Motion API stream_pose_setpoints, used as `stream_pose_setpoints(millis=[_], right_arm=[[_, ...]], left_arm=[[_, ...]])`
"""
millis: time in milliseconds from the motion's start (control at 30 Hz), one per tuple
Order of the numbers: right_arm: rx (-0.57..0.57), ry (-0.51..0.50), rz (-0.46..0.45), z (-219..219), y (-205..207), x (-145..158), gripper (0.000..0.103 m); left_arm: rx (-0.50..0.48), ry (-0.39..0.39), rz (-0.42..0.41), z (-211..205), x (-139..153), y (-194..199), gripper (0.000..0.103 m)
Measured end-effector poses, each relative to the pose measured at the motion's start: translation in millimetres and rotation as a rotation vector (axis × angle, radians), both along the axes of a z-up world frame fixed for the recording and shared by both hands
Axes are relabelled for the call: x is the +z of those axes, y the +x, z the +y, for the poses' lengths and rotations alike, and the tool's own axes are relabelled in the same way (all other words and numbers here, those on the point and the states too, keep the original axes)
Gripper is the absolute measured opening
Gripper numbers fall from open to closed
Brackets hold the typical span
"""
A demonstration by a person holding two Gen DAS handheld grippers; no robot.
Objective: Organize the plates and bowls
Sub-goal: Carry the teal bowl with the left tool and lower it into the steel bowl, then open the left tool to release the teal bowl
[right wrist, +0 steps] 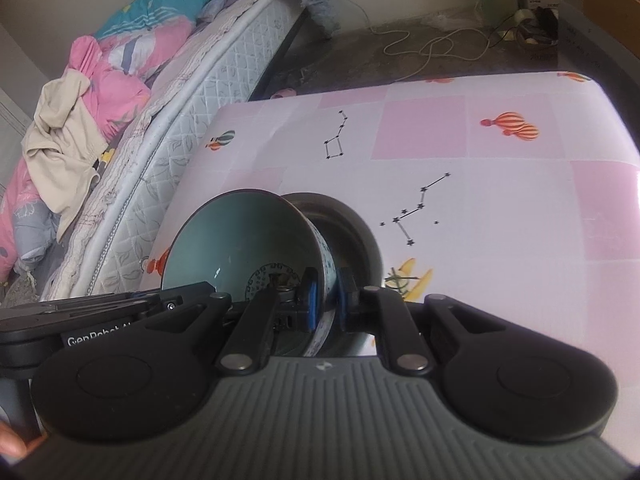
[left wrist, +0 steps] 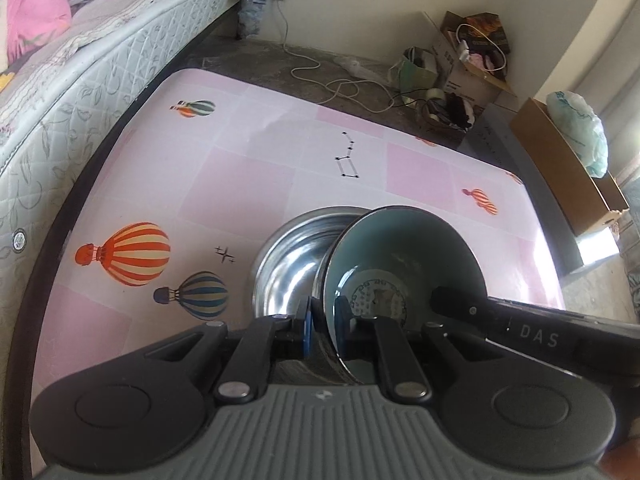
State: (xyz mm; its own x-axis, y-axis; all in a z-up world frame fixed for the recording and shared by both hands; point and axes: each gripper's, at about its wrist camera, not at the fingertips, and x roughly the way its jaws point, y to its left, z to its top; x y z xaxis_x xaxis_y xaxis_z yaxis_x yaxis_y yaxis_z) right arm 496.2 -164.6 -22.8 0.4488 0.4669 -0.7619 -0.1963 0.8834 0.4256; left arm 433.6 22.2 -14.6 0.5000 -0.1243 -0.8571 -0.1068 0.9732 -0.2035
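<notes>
A teal bowl (left wrist: 400,256) with a patterned centre is held by its rim from two opposite sides. My left gripper (left wrist: 324,320) is shut on the rim's left side, its blue pads pressing the wall. My right gripper (right wrist: 327,300) is shut on the opposite wall of the same teal bowl (right wrist: 240,240), whose outside is blue and white. A steel bowl (left wrist: 288,264) lies right beside and partly under it on the table; in the right wrist view this steel bowl (right wrist: 356,232) shows behind my fingers. I cannot tell whether the two bowls touch.
The table (left wrist: 248,184) has a pink checked cloth with balloon prints. A mattress (left wrist: 80,92) with bedding runs along its left side. Beyond the far edge lie white cables (left wrist: 340,92) and cardboard boxes (left wrist: 568,176) on the floor.
</notes>
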Motion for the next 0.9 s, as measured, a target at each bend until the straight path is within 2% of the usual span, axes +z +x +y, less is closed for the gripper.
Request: stream_pose_setpoints(millis=[333,700,767,900], right_arm=[[0.023,-0.022,0.041,25.1,14.4,-30.1,0.009],[0.012,0.003,0.055,22.6,26.1,-48.0,0.012],[0.014,0.024,0.040,20.8,26.5,-48.8,0.013],[0.013,0.024,0.018,19.9,27.1,-45.5,0.014]], left_arm=[[0.015,-0.019,0.034,17.8,-22.0,8.5,0.012],[0.021,0.000,0.043,17.7,-34.2,15.1,0.013],[0.021,-0.003,0.041,17.7,-34.5,15.3,0.014],[0.016,-0.022,0.027,16.8,-31.1,12.5,0.027]])
